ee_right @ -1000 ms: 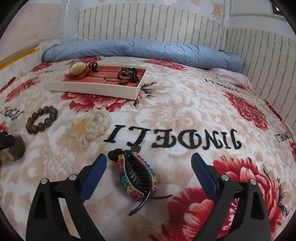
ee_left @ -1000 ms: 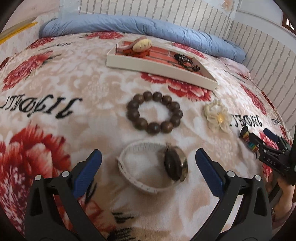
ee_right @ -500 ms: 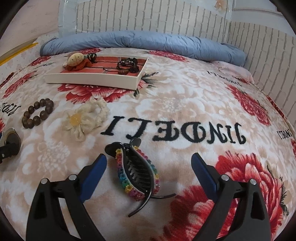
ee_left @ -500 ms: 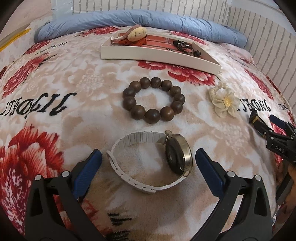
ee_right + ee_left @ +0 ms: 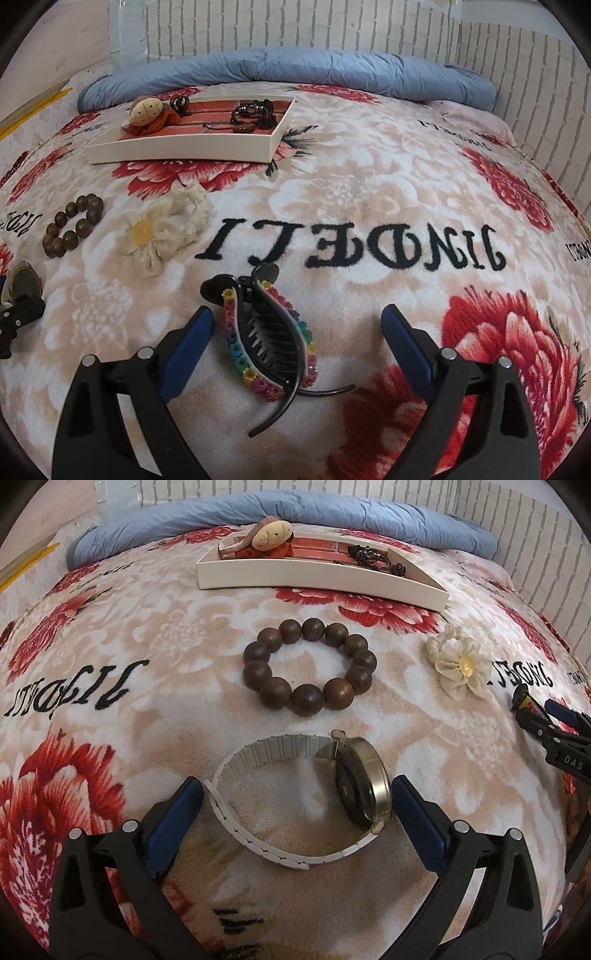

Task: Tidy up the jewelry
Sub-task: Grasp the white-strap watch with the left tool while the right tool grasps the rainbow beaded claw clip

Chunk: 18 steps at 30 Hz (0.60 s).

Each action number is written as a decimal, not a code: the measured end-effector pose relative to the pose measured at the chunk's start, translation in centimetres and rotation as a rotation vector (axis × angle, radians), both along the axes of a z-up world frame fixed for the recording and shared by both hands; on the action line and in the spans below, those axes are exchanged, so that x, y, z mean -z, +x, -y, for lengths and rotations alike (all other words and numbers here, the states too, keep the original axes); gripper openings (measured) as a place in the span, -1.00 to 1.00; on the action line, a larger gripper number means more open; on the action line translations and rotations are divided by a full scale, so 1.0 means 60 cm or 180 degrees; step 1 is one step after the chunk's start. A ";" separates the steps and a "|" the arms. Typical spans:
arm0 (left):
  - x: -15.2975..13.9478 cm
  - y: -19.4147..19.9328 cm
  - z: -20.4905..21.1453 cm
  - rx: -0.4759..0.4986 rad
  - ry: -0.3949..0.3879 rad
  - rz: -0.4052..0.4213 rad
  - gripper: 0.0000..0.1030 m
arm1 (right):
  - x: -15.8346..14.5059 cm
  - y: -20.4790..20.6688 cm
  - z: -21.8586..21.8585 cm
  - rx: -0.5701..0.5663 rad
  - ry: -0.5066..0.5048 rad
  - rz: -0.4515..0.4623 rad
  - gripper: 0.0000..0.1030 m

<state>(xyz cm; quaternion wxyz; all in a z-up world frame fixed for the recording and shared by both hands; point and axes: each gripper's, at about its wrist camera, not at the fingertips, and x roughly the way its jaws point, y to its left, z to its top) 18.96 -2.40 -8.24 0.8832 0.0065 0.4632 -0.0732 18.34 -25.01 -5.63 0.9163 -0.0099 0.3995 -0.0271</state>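
With both tongs spread apart, the watch below the tray is being straddled by the left tongs, and its springy strap is perhaps being risked slipping.

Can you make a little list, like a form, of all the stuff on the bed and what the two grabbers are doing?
surface: flowered blanket
left gripper: open, fingers either side of the watch
right gripper: open, fingers either side of the hair claw
still on blanket: bead bracelet, cream flower scrunchie
tray: white, holds a doll-head hair tie and dark jewelry
behind tray: blue quilt
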 end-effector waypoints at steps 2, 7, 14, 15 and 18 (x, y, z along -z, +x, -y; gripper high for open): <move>0.001 0.001 0.001 0.0001 0.0017 -0.0006 0.90 | 0.001 0.002 0.000 -0.0012 0.0024 -0.0018 0.74; 0.002 0.003 0.002 -0.0001 0.0037 -0.0021 0.90 | 0.005 0.009 0.001 -0.0064 0.0084 -0.0094 0.68; 0.004 0.004 0.005 0.0001 0.0080 -0.0036 0.91 | 0.007 0.012 0.006 -0.0097 0.0188 -0.0102 0.38; 0.004 0.005 0.005 0.0002 0.0082 -0.0037 0.91 | 0.006 0.011 0.004 -0.0106 0.0181 -0.0097 0.27; 0.004 0.004 0.005 -0.0001 0.0074 -0.0037 0.91 | 0.005 0.008 -0.003 -0.0169 0.0148 -0.0083 -0.04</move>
